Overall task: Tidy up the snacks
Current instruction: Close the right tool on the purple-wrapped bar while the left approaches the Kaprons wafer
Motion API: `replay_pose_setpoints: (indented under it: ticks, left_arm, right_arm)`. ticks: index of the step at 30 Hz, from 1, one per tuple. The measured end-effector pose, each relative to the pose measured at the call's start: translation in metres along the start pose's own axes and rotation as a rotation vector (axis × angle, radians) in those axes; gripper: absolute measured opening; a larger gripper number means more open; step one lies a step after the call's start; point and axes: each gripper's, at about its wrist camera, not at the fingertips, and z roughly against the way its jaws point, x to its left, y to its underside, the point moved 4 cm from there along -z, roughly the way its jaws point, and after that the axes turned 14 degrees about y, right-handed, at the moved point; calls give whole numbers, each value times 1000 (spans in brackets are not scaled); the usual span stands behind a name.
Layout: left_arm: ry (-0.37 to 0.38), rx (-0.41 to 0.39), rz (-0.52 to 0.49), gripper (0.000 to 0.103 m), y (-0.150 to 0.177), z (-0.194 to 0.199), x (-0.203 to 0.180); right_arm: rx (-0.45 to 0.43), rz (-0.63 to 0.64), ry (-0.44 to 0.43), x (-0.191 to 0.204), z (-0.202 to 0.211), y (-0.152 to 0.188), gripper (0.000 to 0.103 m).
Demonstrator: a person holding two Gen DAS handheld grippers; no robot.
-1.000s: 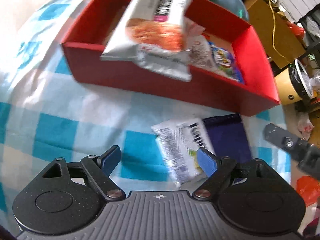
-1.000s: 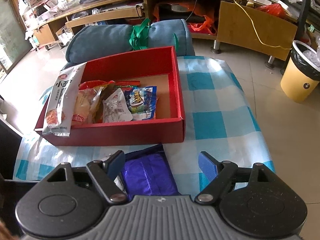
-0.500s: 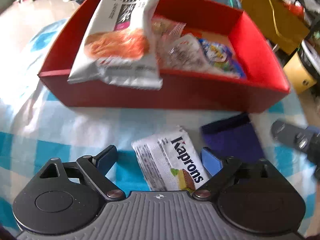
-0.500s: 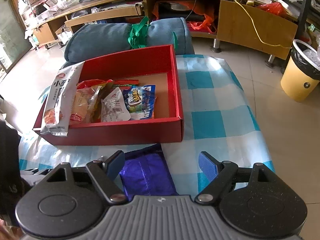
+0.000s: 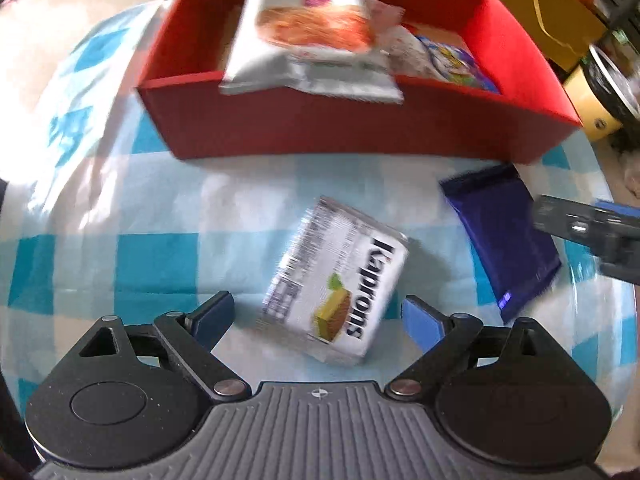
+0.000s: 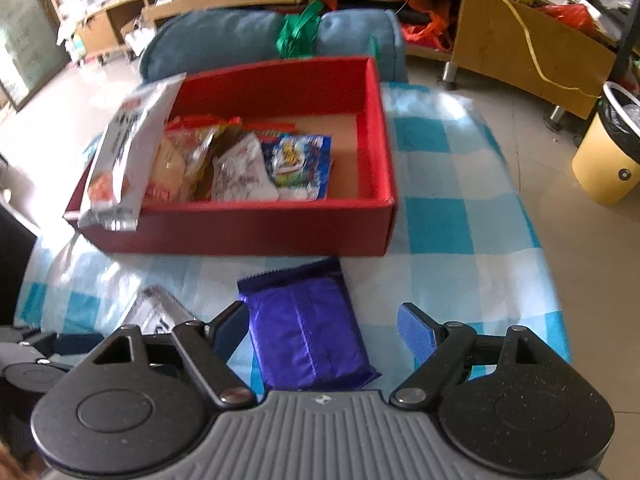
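Red cardboard box [image 6: 256,228], open-topped, is sitting ahead of both grippers on a blue-and-white checked tablecloth [image 6: 448,216]. It is holding several packets; its far right portion is showing bare floor, likely the room left for what remains outside.

Large white noodle bag with an orange picture [image 5: 308,32]: leaning over the box's near wall, ahead of the left gripper [image 5: 318,316], too long to lie flat inside as it stands.

White "Kaprons" wafer packet with a printed back panel [image 5: 340,280]: lying flat on the cloth, just ahead of the left gripper and between its spread blue fingers [image 5: 422,322], touching neither. The jaws are standing wide and are holding nothing, apparently lined up to close on the packet's sides.

Glossy purple foil packet [image 6: 308,328]: lying flat on the cloth between the box's near wall and the right gripper [image 6: 320,332], its near end reaching in between the fingers. The right jaws are likewise standing wide apart and are gripping nothing; the left pad is sitting just beside the packet's edge, though contact cannot be told.

Both loose packets are judged to be awaiting transfer into the box.
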Motion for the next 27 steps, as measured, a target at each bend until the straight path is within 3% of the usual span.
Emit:
replay_pose_setpoints:
  ticks: [6,11,15,19,27]
  left_arm:
    - [-40,-1,-83,96,3,-8,-9]
    - [-16,4,-112,96,5,-9,-11]
    - [16,2,-103,95,5,-6,-6]
    - [38,15,-116,99,5,-5,-6]
    - [66,52,-130,103,5,-9,-7]
  right_arm:
    - [53,59,10,14,-22,6,77]
    - [84,103,6,25,-40,11,77]
    - [69,157,15,36,-46,13,85]
    - [86,184,13,42,-54,11,100]
    - [70,178,13,41,-52,14,100]
